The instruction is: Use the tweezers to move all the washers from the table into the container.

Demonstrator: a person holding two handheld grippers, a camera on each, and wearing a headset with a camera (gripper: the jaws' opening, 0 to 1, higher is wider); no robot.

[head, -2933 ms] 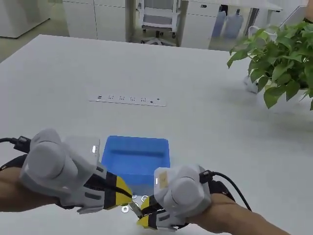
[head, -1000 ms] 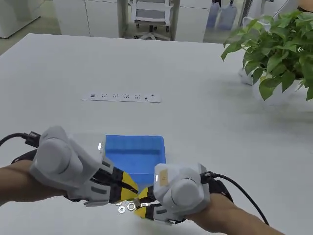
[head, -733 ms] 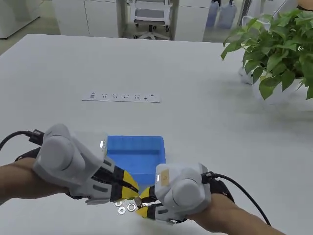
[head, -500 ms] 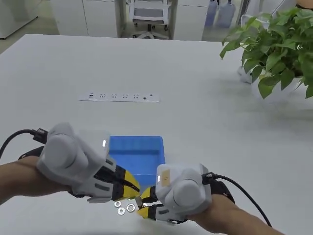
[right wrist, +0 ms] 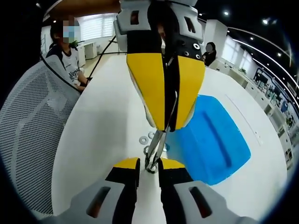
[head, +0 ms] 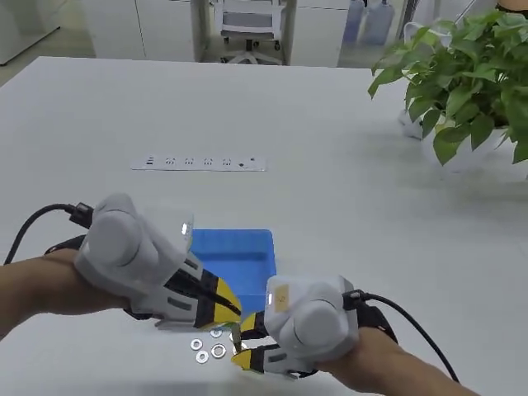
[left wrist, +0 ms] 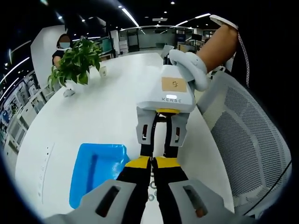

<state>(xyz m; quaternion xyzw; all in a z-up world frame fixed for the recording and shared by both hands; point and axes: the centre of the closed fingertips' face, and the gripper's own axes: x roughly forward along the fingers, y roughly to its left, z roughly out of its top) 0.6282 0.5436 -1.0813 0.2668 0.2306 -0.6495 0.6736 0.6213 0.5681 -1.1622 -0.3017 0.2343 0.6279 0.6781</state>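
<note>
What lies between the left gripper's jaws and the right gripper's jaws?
The right gripper view shows the tweezers, held by the left gripper, reaching to the right gripper, with washers on the table near their tips.

Your L gripper's 2 fingers sit nearly closed, tips nose-to-nose w/ the R gripper. Blue container lies near, view-left, on the white counter; plant at far end.

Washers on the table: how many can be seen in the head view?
3 washers, close together on the table beside the blue container's near edge. More may be hidden under the left gripper.
</note>
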